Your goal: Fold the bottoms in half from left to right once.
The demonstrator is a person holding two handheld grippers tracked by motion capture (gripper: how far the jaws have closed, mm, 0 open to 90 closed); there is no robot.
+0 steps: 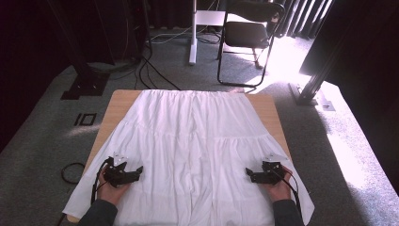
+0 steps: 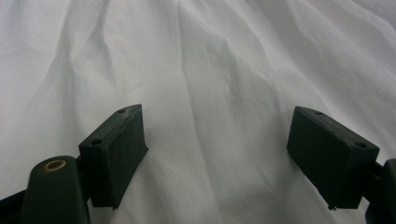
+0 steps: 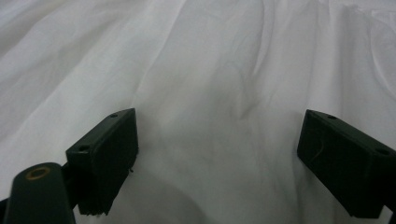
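A white tiered skirt [image 1: 193, 141] lies spread flat over the wooden table [image 1: 120, 101], its wide hem hanging past the near edge. My left gripper [image 1: 137, 171] rests over the skirt's near left part, pointing inward, open with nothing between its jaws. My right gripper [image 1: 249, 174] sits over the near right part, pointing inward too, also open and empty. In the left gripper view, creased white cloth [image 2: 210, 93] lies under the wide-apart fingers [image 2: 116, 154]. The right gripper view has the same cloth [image 3: 215, 93] between its spread fingers [image 3: 105, 158].
A black folding chair [image 1: 247, 33] stands beyond the table's far edge. Cables [image 1: 150, 70] run over the grey carpet at the back left, and a cable loop [image 1: 70, 172] lies on the floor by the table's left side. A white stand post [image 1: 193, 33] rises behind.
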